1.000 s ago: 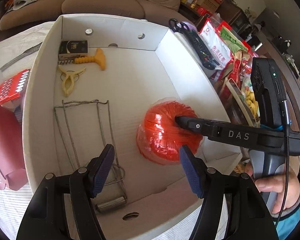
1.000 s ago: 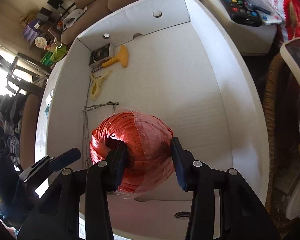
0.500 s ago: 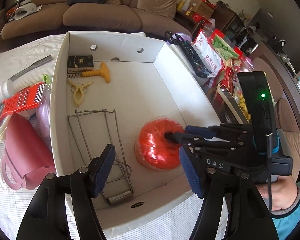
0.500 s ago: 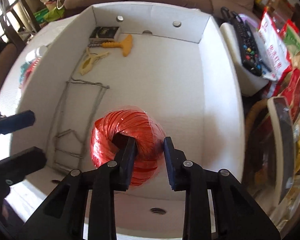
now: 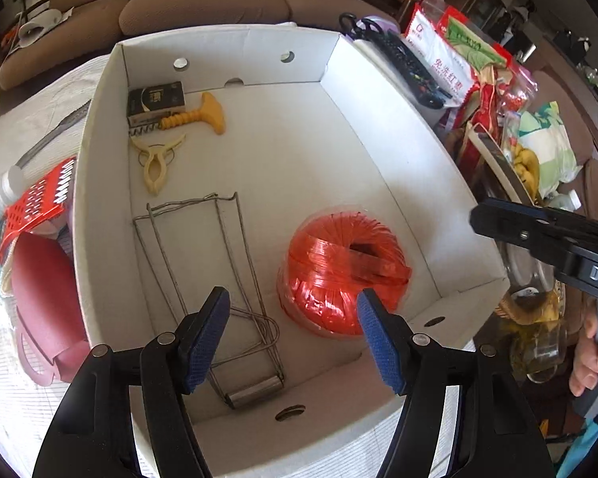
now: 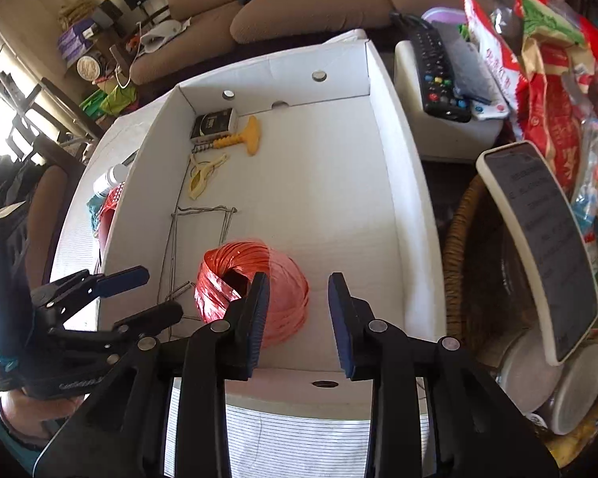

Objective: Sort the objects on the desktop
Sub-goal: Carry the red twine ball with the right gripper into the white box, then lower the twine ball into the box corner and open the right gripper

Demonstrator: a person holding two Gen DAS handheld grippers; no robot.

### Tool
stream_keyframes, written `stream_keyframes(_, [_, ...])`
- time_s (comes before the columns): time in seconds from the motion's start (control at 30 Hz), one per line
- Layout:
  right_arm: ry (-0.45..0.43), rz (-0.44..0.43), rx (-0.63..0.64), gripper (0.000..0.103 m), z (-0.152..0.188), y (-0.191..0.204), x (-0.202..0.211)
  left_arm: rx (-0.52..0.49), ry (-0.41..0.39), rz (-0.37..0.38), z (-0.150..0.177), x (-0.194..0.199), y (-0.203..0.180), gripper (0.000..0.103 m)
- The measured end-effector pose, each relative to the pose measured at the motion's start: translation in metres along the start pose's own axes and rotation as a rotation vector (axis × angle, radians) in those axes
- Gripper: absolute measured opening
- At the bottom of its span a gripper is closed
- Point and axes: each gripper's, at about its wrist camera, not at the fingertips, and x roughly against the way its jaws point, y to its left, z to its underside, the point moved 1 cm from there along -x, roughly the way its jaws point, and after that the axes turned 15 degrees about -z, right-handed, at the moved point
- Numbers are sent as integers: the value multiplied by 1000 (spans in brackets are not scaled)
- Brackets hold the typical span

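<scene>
One roll of red plastic twine (image 5: pixel 343 275) lies on the floor of the white cardboard box (image 5: pixel 378 127), near its front right corner. Also inside: one wire rack (image 5: pixel 219 279) at front left; one pale clip (image 5: pixel 157 163), one yellow corkscrew (image 5: pixel 199 117) and one dark packet (image 5: pixel 155 101) at the far left corner. Right hand-held gripper (image 6: pixel 299 314): jaws just opened slightly, parted, empty, above the roll. Left hand-held gripper (image 5: pixel 293 336): wide apart, empty.

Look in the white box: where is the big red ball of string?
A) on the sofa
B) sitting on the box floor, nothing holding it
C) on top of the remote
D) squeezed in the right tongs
B: the red ball of string sits on the floor of the white box, and the right tongs are open above it with nothing between them.
</scene>
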Motion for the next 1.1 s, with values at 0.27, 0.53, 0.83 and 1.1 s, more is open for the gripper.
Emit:
stream_keyframes(0.27, [-1, 27, 99, 32, 6, -1, 31, 33, 53, 47, -16, -26, -27, 69])
stream_keyframes(0.53, [-22, -3, 86, 32, 15, -23, 47, -25, 57, 131, -25, -20, -102, 70])
stream_keyframes(0.83, [-59, 15, 51, 38, 27, -48, 75, -47, 32, 91, -28, -2, -118, 72])
stream_keyframes(1.1, [-20, -30, 57, 38, 25, -36, 47, 48, 23, 44, -10, 2, -34, 72])
